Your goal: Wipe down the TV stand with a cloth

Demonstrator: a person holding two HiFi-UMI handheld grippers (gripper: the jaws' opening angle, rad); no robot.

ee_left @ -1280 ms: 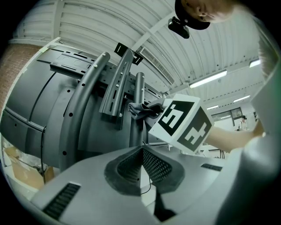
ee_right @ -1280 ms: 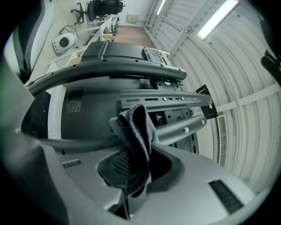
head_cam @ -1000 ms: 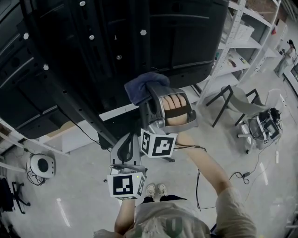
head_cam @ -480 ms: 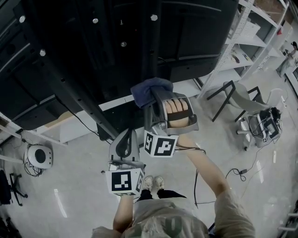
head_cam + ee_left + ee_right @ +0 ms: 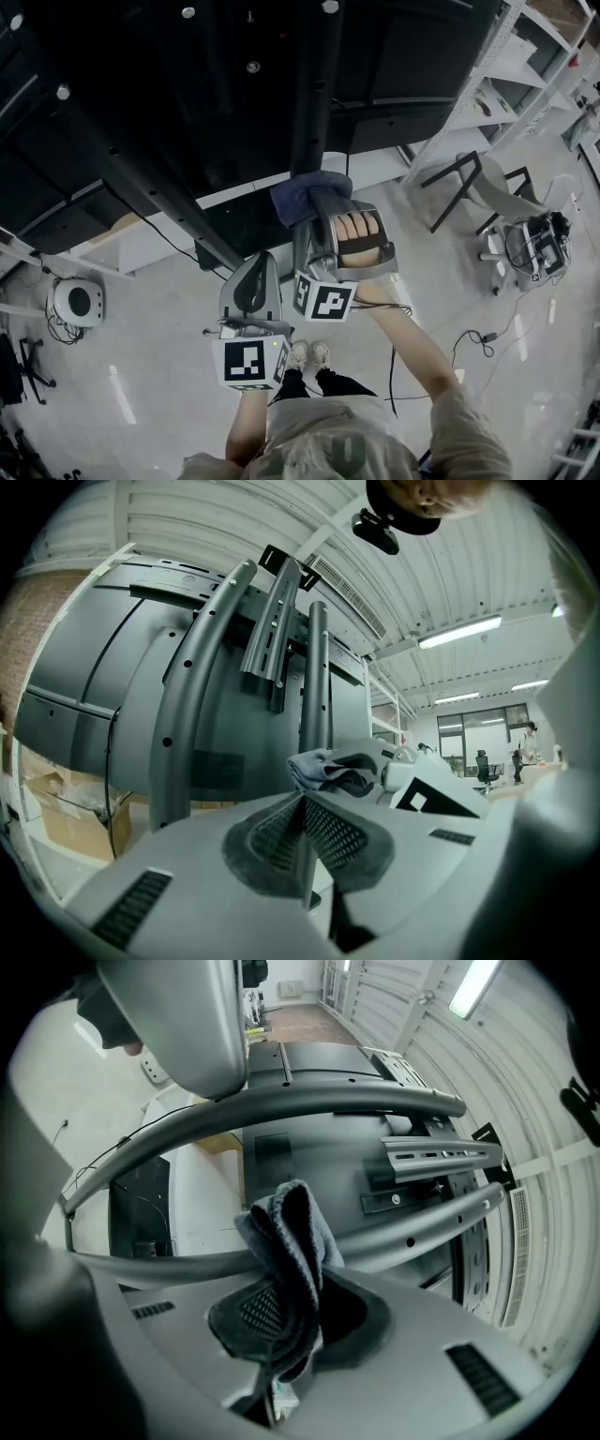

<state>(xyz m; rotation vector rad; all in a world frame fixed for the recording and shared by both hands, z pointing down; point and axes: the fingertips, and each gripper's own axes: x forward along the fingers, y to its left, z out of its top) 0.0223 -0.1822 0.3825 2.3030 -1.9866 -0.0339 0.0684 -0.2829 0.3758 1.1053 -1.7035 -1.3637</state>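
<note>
The TV stand is a black frame of tubes and brackets behind a dark screen; its central post (image 5: 314, 94) runs down the middle of the head view, and curved tubes (image 5: 309, 1101) cross the right gripper view. A blue-grey cloth (image 5: 302, 195) is bunched against the post's lower end, with my right gripper (image 5: 317, 204) shut on it. In the right gripper view the cloth (image 5: 286, 1232) stands folded between the pads, touching a tube. My left gripper (image 5: 251, 289) hangs lower left of the right gripper, shut and holding nothing. Its own view shows the stand's tubes (image 5: 192, 667) and the cloth (image 5: 328, 766) beyond.
A low white cabinet (image 5: 375, 167) stands behind the stand's foot. A grey chair (image 5: 478, 192) and a white shelving rack (image 5: 530, 80) are at the right, a wheeled device (image 5: 536, 248) beyond them. A round white device (image 5: 75, 305) and cables lie on the floor. A cardboard box (image 5: 66, 817) sits at the left.
The right gripper with the cloth has slid slightly down and right along the post's lower end. The left gripper has shifted a little right and stays shut.
</note>
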